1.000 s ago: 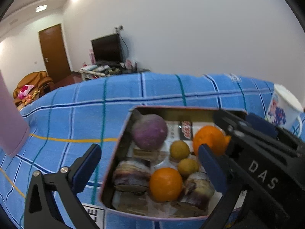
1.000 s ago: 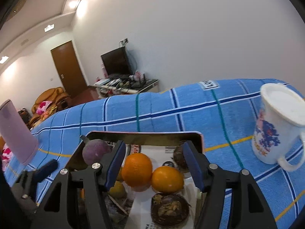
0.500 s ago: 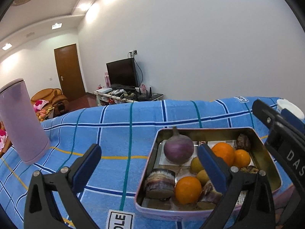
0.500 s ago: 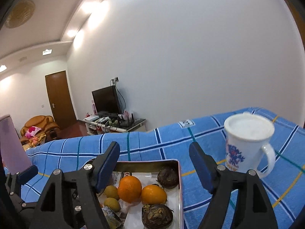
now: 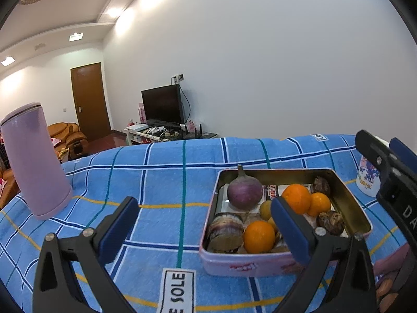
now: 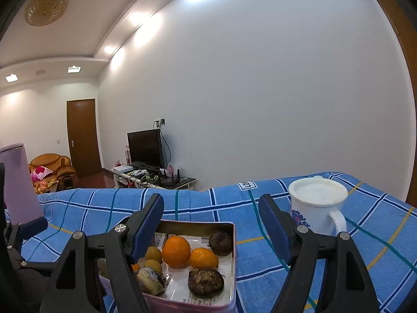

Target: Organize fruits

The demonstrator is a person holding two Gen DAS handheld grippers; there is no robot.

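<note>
A pink tin (image 5: 260, 264) on the blue checked cloth holds three oranges (image 5: 297, 198), a round purple fruit (image 5: 244, 193), dark brown wrinkled fruits (image 6: 206, 283), small yellow fruits and wrapped pieces. My left gripper (image 5: 206, 225) hovers open before the tin's near left corner, with nothing between its fingers. My right gripper (image 6: 211, 216) is open too, held above the tin's near side (image 6: 198, 304), empty. In the left wrist view the right gripper (image 5: 385, 174) rises at the tin's right.
A tall lilac tumbler (image 5: 34, 161) stands on the cloth at the far left. To the right of the tin is a white lidded mug (image 6: 318, 206). The table's far edge runs behind the tin, with a room beyond.
Both grippers have pulled back and up from the tin, and the views have tilted up. The right jaws have widened away from the orange, which lies in the tin.
</note>
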